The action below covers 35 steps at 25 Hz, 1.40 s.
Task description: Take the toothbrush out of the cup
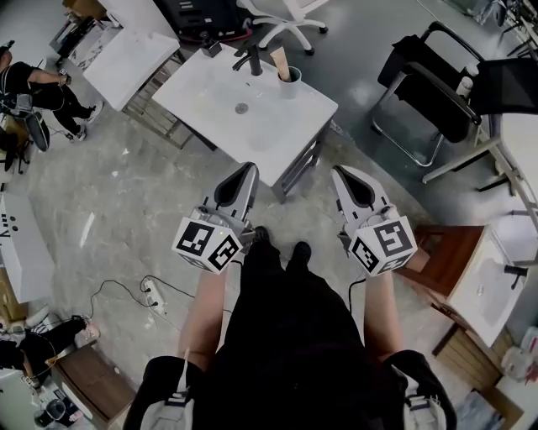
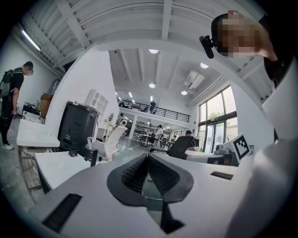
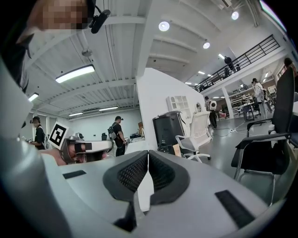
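Observation:
A white cup [image 1: 288,85] stands at the far right corner of the white sink table [image 1: 277,126], with a tan toothbrush [image 1: 280,63] sticking up out of it. A black faucet [image 1: 252,60] is just left of the cup. My left gripper [image 1: 249,170] and right gripper [image 1: 339,173] hang side by side short of the table's near edge, well apart from the cup. Both have their jaws pressed together and hold nothing. In the left gripper view the gripper [image 2: 148,156] points across the table; in the right gripper view the gripper [image 3: 148,153] does the same, with the tan toothbrush [image 3: 177,149] small beyond it.
Black chairs [image 1: 437,97] stand to the right, and a white office chair [image 1: 286,21] behind the table. A second white table [image 1: 130,59] is at the left, a wooden cabinet [image 1: 450,256] at the right. A power strip [image 1: 152,295] lies on the floor. A person [image 1: 42,88] sits at far left.

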Each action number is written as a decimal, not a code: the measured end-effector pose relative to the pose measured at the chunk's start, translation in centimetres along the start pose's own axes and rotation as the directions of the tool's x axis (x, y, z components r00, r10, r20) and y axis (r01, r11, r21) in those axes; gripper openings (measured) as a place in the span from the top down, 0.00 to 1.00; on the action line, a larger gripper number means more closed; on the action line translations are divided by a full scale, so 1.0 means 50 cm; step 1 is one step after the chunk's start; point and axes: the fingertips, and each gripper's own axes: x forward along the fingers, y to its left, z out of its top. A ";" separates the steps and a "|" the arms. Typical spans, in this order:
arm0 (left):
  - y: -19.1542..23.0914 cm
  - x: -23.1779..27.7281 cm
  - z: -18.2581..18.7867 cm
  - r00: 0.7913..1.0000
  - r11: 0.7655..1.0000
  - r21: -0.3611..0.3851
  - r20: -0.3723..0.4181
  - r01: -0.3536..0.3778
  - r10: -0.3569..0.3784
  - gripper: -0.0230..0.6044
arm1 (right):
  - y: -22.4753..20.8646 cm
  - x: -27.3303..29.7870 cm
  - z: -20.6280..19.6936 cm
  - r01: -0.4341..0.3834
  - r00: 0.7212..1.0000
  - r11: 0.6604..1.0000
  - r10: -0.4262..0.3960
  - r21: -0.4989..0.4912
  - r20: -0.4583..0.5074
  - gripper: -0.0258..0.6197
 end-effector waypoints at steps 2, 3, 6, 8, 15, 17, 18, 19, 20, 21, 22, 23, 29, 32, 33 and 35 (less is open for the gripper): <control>0.018 0.009 -0.002 1.000 1.000 -0.003 -0.006 -0.003 0.003 0.93 | -0.007 0.016 -0.004 0.004 1.000 1.000 -0.004 0.008 -0.005 0.91; 0.028 0.014 -0.004 1.000 1.000 -0.005 -0.010 -0.003 0.003 0.93 | -0.010 0.024 -0.006 0.009 1.000 1.000 -0.009 0.015 -0.007 0.91; 0.062 0.040 -0.003 1.000 1.000 -0.011 -0.014 0.006 -0.006 0.93 | -0.027 0.053 -0.006 0.033 0.999 0.999 -0.033 0.021 -0.011 0.91; 0.089 0.067 0.008 1.000 1.000 -0.012 -0.007 0.020 -0.020 0.93 | -0.042 0.078 0.003 0.052 0.999 0.999 -0.052 0.016 -0.007 0.91; 0.188 0.201 0.043 0.995 0.995 -0.015 -0.015 0.100 -0.100 0.93 | -0.102 0.181 0.056 0.142 0.990 0.990 -0.142 0.014 0.002 0.91; 0.218 0.243 0.050 0.992 0.992 -0.014 -0.026 0.124 -0.124 0.93 | -0.116 0.214 0.070 0.167 0.986 0.986 -0.167 0.011 0.000 0.91; 0.232 0.262 0.053 0.990 0.991 -0.017 -0.031 0.134 -0.134 0.93 | -0.122 0.230 0.076 0.179 0.984 0.984 -0.179 0.011 -0.001 0.91; 0.246 0.279 0.055 0.989 0.989 -0.020 -0.037 0.144 -0.144 0.93 | -0.125 0.244 0.080 0.189 0.982 0.982 -0.189 0.012 -0.002 0.91; 0.259 0.296 0.055 0.987 0.988 -0.021 -0.045 0.154 -0.155 0.93 | -0.128 0.257 0.082 0.199 0.980 0.980 -0.199 0.013 -0.004 0.91; 0.271 0.311 0.054 0.985 0.986 -0.022 -0.053 0.163 -0.164 0.93 | -0.130 0.269 0.083 0.210 0.978 0.978 -0.210 0.015 -0.008 0.91; 0.283 0.326 0.051 0.983 0.985 -0.025 -0.061 0.171 -0.172 0.93 | -0.132 0.281 0.082 0.221 0.975 0.975 -0.221 0.017 -0.014 0.91; 0.295 0.339 0.048 0.982 0.984 -0.030 -0.067 0.177 -0.179 0.93 | -0.134 0.291 0.080 0.232 0.973 0.973 -0.232 0.019 -0.021 0.91; 0.352 0.424 0.019 0.967 0.975 -0.057 -0.127 0.216 -0.221 0.93 | -0.163 0.333 0.071 0.311 0.950 0.950 -0.308 0.035 -0.055 0.91; 0.371 0.462 -0.001 0.956 0.969 -0.072 -0.159 0.237 -0.246 0.93 | -0.175 0.348 0.063 0.346 0.937 0.937 -0.343 0.044 -0.072 0.91; 0.377 0.473 -0.010 0.952 0.967 -0.076 -0.171 0.244 -0.253 0.93 | -0.178 0.352 0.059 0.356 0.933 0.933 -0.352 0.046 -0.078 0.91; 0.387 0.494 -0.029 0.944 0.964 -0.083 -0.198 0.254 -0.266 0.93 | -0.182 0.361 0.049 0.373 0.926 0.926 -0.368 0.055 -0.090 0.91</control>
